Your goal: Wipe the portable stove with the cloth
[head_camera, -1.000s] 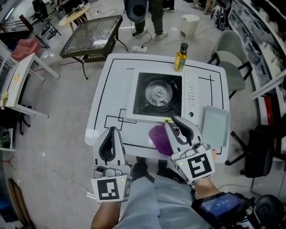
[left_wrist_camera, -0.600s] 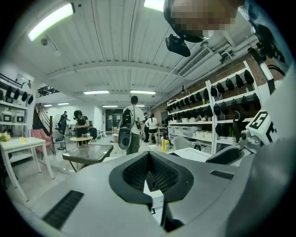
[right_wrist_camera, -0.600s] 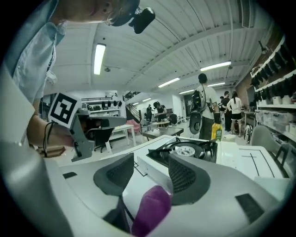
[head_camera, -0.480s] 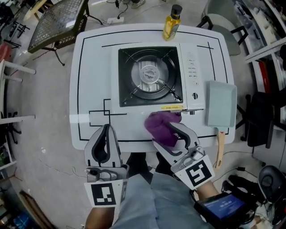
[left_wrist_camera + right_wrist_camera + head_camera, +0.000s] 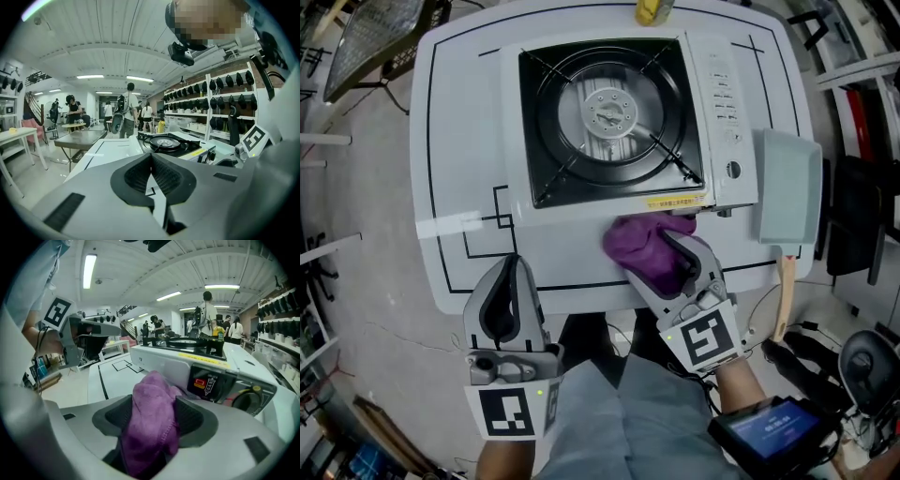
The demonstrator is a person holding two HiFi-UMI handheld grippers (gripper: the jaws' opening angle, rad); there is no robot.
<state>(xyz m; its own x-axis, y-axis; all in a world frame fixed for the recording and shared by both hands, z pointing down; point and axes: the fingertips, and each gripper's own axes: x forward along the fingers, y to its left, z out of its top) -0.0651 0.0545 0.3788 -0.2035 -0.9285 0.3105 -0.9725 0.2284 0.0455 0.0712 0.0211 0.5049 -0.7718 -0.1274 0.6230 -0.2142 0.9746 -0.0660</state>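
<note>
Lying along the front edge of the stove (image 5: 609, 122), cloth (image 5: 639, 246) sits between right gripper (image 5: 664, 264) jaws, just opened; left gripper (image 5: 508, 274) (clenched) alongside.

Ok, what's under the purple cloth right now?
The white table shows on either side of the purple cloth, and the front edge of the portable stove is beside it. The patch directly beneath is covered, so nothing there can be made out.

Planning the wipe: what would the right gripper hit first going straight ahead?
Probably the portable stove's front wall. The right gripper's jaws have just been opening, the purple cloth between them.
</note>
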